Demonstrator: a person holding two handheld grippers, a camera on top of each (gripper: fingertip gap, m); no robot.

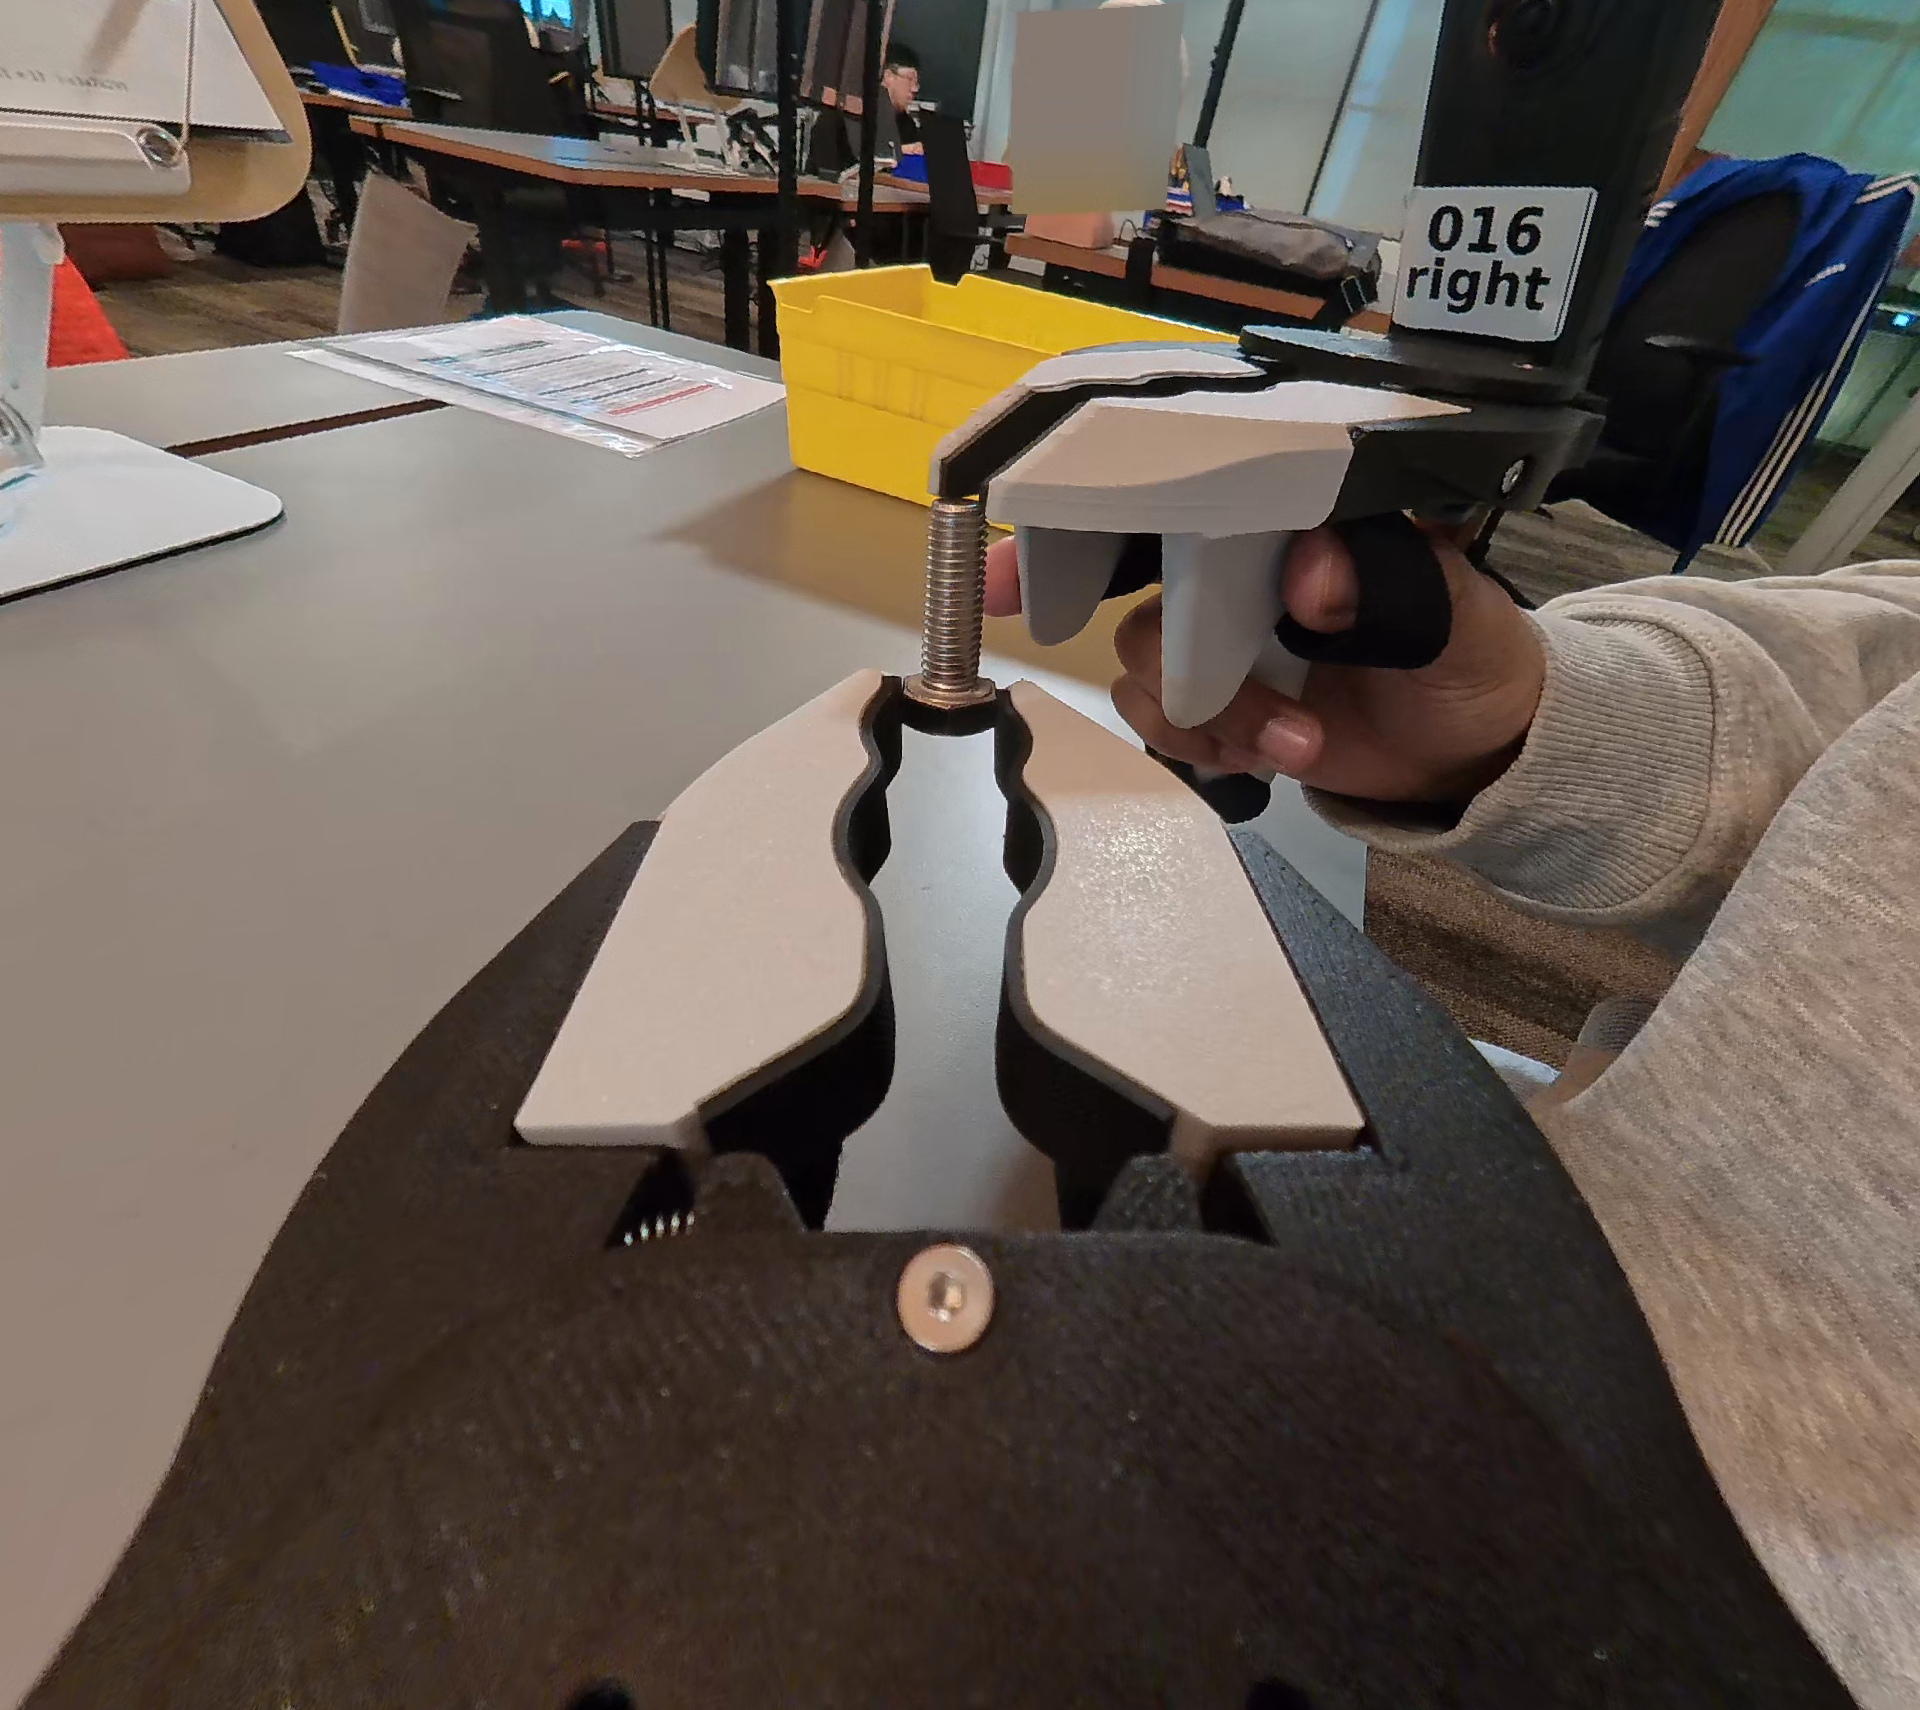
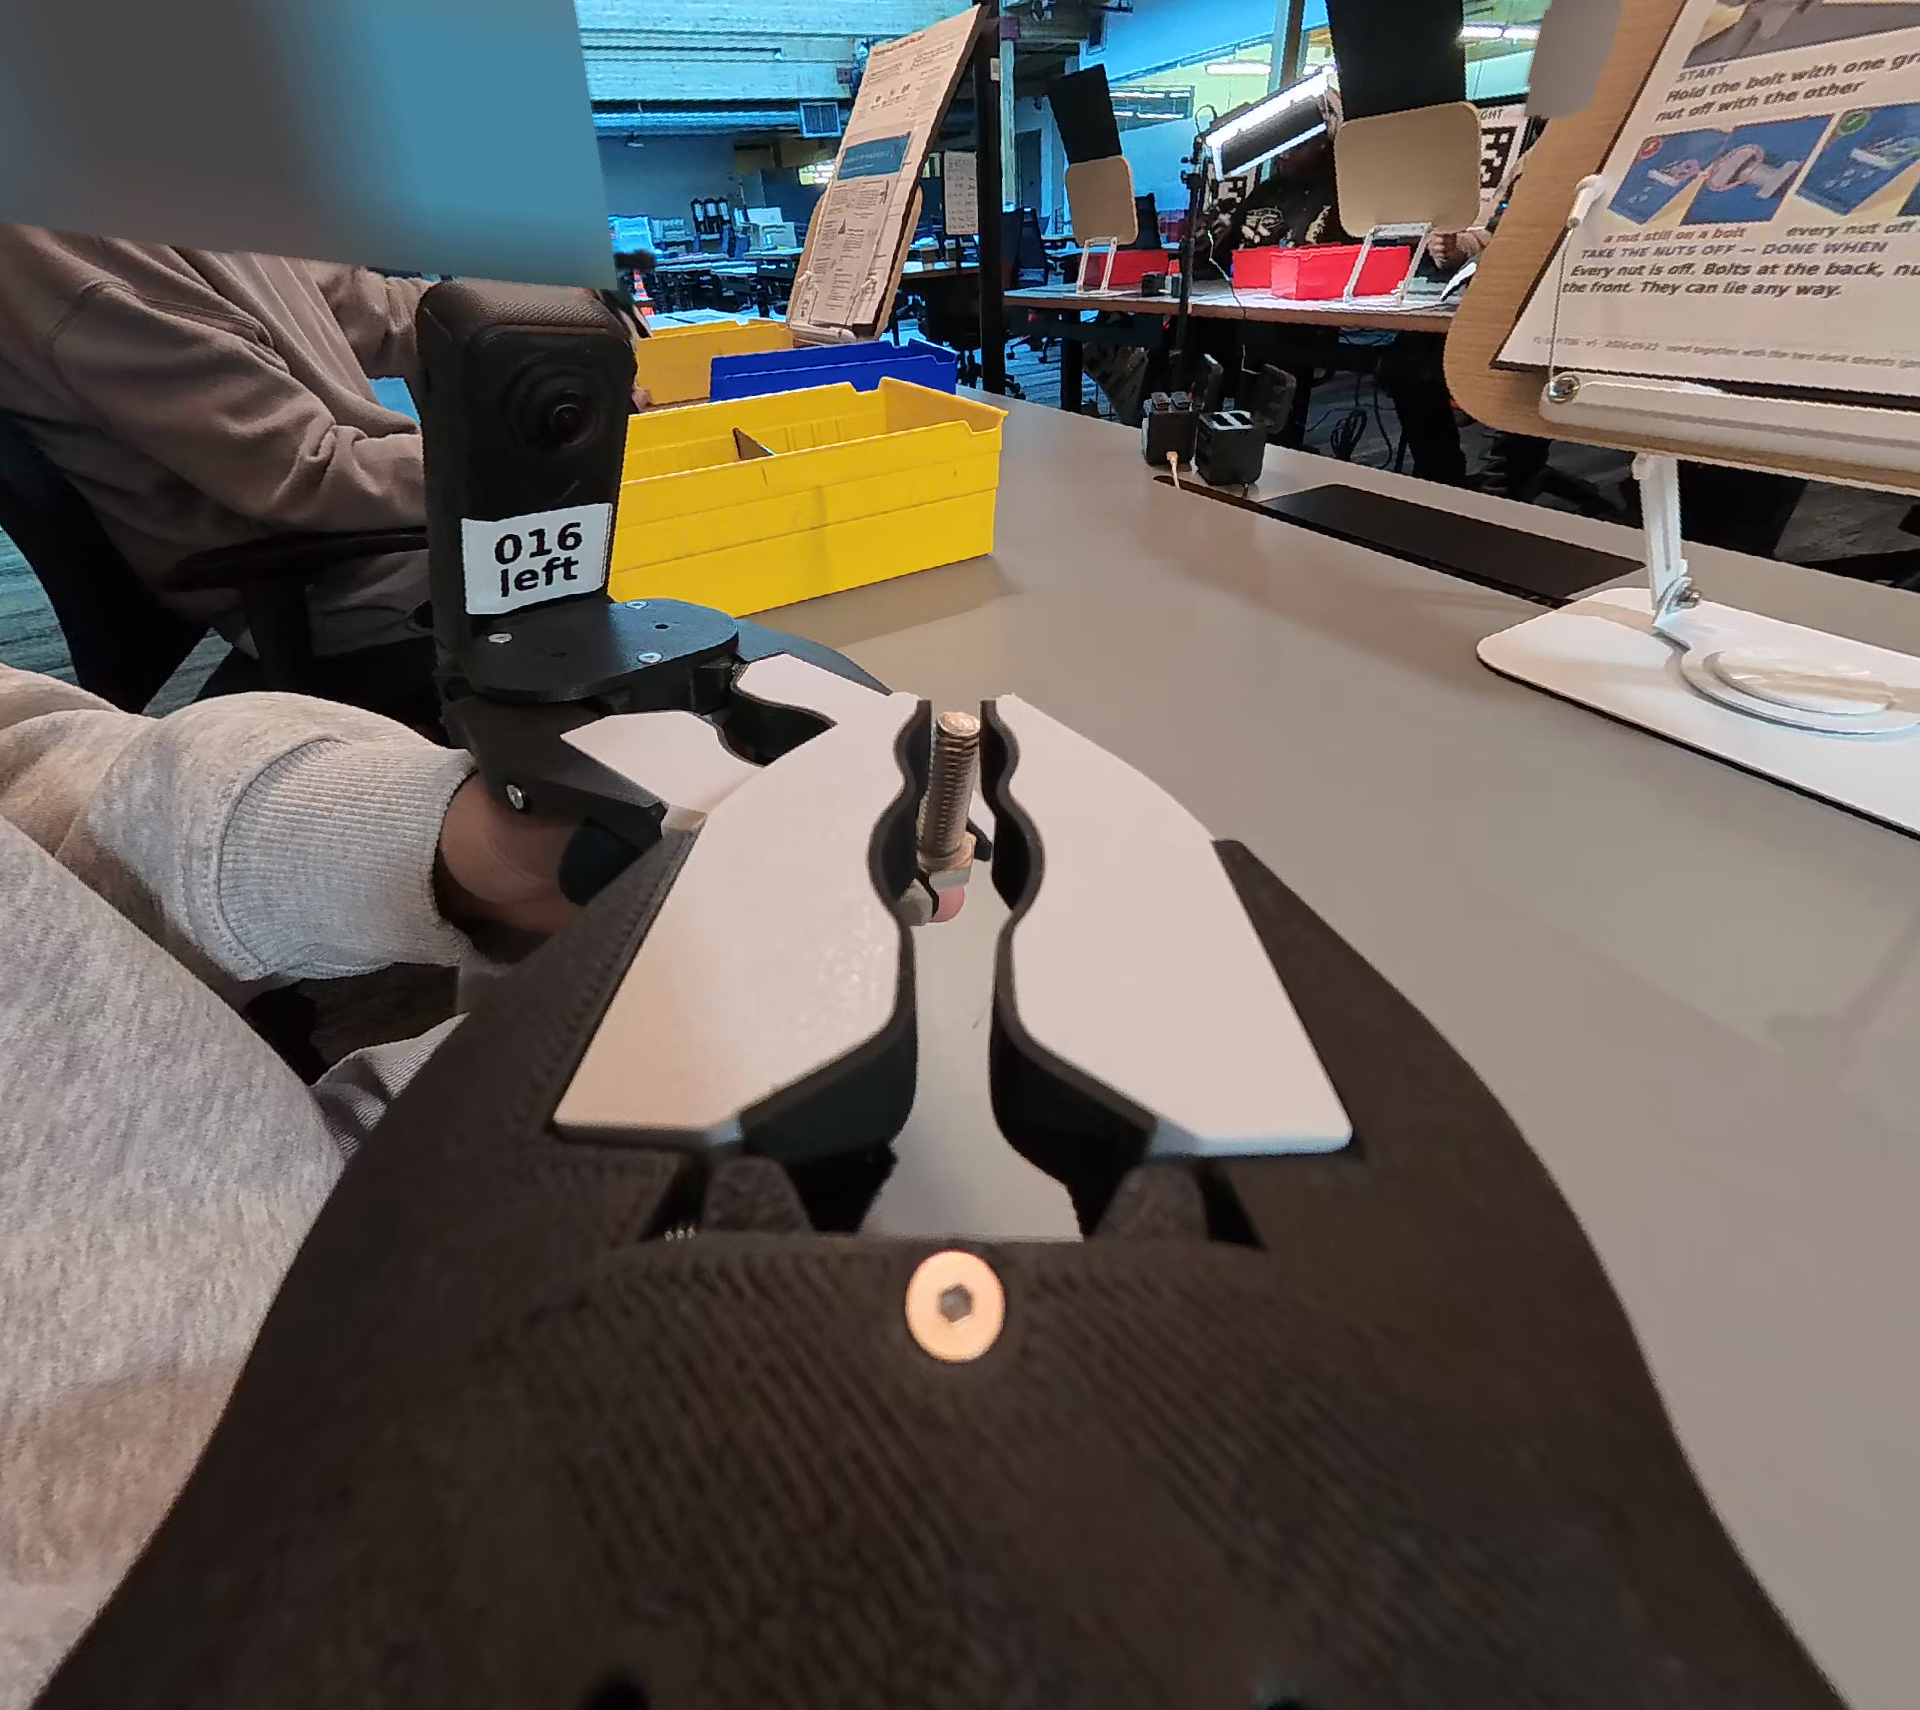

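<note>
While the left gripper (image 1: pixel 943 704) clamps its jaws on the hex nut (image 1: pixel 945 696) at the foot of the bolt (image 1: pixel 954 595), the bolt stands upright above the grey table (image 1: pixel 416 621). Only the fingertips meet the nut; the rest of the jaw gap stays open. The right gripper (image 2: pixel 951 730) closes its tips around the bolt's threaded top end, reaching across from the bolt's right side. In the right wrist view, the shank (image 2: pixel 948 787) runs between the fingers down to the nut (image 2: pixel 940 876).

Behind the bolt, a yellow bin (image 1: pixel 883 372) sits at the table's far edge. Bare tabletop lies left of the bolt, up to a white stand base (image 1: pixel 125 507).

A hand (image 1: pixel 1382 684) in a grey sleeve (image 1: pixel 1683 725) grips the right gripper's handle, right of the bolt.
</note>
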